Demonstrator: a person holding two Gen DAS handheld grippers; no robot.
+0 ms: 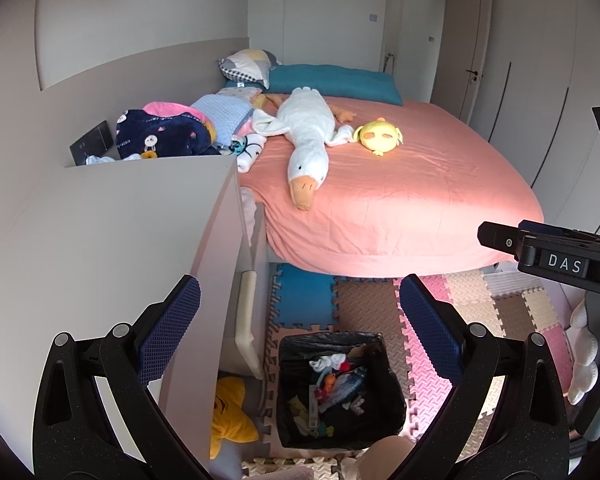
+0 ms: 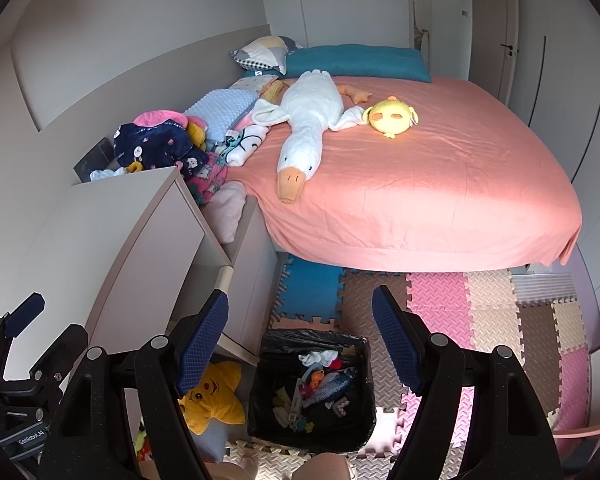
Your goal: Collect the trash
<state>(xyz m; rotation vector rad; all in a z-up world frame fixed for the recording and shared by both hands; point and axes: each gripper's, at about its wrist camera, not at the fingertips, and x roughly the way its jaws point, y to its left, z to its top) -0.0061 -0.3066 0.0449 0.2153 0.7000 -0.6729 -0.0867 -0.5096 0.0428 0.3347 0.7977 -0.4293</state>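
Observation:
A bin lined with a black bag [image 1: 288, 408] stands on the foam mat floor below me; it also shows in the right wrist view [image 2: 260, 400]. It holds mixed trash [image 1: 336, 388]: a white wad, a fish-shaped toy, small colourful bits [image 2: 320, 388]. My left gripper [image 1: 300, 320] is open and empty, held high above the bin. My right gripper [image 2: 300, 328] is open and empty, also above the bin. The right gripper's body shows at the right edge of the left wrist view [image 1: 548, 248]; the left gripper's body shows at lower left of the right wrist view [image 2: 20, 380].
A bed with a pink sheet [image 1: 400, 184] carries a white goose plush [image 1: 304, 140], a yellow plush [image 1: 380, 134] and piled clothes [image 1: 164, 132]. A beige cabinet [image 1: 120, 220] stands left. A yellow star plush [image 2: 212, 400] lies beside the bin. Coloured foam mats [image 2: 480, 320] cover the floor.

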